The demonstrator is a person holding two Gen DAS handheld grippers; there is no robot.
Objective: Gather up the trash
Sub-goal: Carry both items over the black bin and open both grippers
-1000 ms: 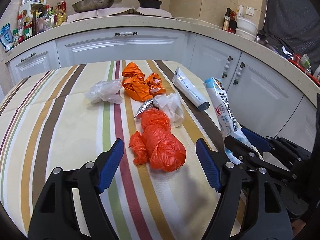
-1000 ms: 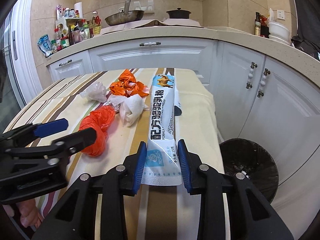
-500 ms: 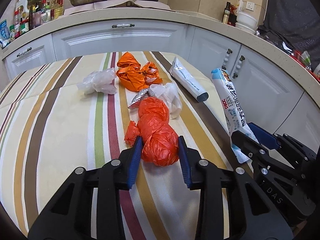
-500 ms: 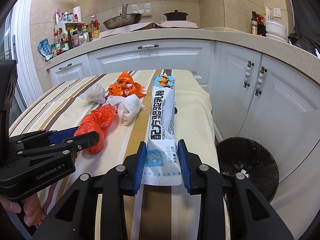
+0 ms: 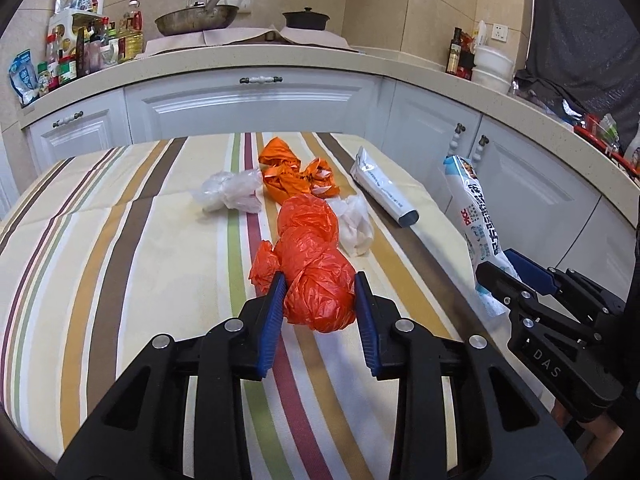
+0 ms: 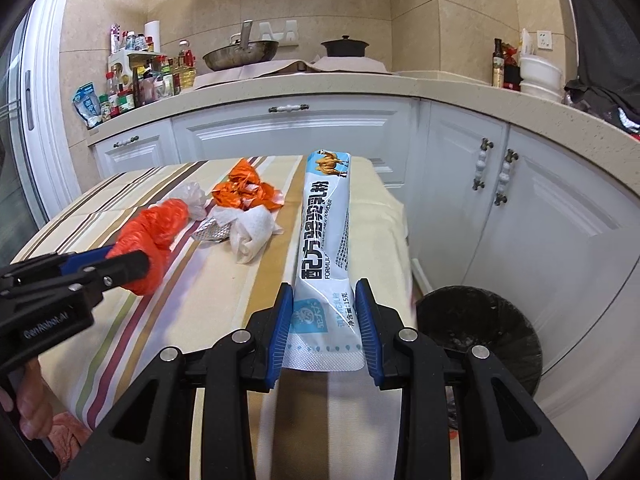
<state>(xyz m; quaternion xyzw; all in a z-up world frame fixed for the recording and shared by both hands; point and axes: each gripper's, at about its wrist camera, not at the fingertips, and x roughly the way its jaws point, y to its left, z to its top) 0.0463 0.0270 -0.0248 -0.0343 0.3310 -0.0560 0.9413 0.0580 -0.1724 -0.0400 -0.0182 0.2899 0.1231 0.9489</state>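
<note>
2 claws clamped — left claw (image 5: pixel 316 296) on red bag (image 5: pixel 316 268), right claw (image 6: pixel 322 312) on milk-powder sachet (image 6: pixel 324 236) near table edge (image 6: pixel 400 216).

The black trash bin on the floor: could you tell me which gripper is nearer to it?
Right. The right gripper, holding the milk powder sachet, sits at the table edge just beside the bin. The left gripper, clamping the red bag, is farther over the table.
</note>
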